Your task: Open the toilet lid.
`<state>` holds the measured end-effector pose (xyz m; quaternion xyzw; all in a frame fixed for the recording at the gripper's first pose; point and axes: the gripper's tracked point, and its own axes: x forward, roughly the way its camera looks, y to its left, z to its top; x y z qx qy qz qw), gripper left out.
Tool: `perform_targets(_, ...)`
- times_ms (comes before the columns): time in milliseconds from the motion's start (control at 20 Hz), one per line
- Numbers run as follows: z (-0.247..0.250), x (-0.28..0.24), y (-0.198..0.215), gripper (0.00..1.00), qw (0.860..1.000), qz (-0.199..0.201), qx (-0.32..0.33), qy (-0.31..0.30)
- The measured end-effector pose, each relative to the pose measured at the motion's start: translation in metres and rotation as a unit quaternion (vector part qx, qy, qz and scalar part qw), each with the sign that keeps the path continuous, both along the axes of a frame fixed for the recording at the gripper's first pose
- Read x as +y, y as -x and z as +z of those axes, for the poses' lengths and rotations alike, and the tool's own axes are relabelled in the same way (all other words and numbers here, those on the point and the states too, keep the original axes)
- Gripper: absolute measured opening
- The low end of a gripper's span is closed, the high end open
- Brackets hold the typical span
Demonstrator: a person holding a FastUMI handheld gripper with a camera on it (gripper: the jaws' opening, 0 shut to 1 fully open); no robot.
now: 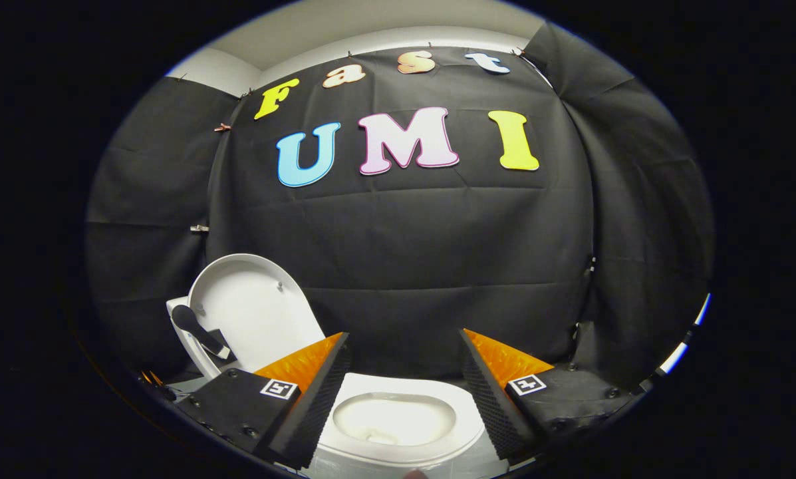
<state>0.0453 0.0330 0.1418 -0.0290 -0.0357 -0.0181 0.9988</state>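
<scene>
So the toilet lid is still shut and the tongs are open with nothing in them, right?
Not quite. The gripper view shows the lid already up, leaning back beyond the tongs, with the bowl uncovered below. The rest is right: the tongs are open, holding nothing.

Staged recording booth, bathroom mock-up: black cloth walls (pixel 398 266) pinned up behind white toilet (pixel 398 419)
</scene>
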Motion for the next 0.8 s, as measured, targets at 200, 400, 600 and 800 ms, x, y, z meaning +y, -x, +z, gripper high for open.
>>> perform_targets(200, -0.0002, 0.0009, -0.0009, 0.99, 1.0, 0.0, -0.001, 0.002)
perform_targets(400, -0.0008, 0.0017, 0.0005, 0.99, 1.0, 0.001, 0.0, 0.003)
perform_targets(600, -0.0016, -0.0005, 0.0002, 0.99, 1.0, -0.001, 0.002, 0.001)
perform_targets(800, 0.0013, -0.0022, 0.0008, 0.99, 1.0, -0.002, -0.003, 0.0)
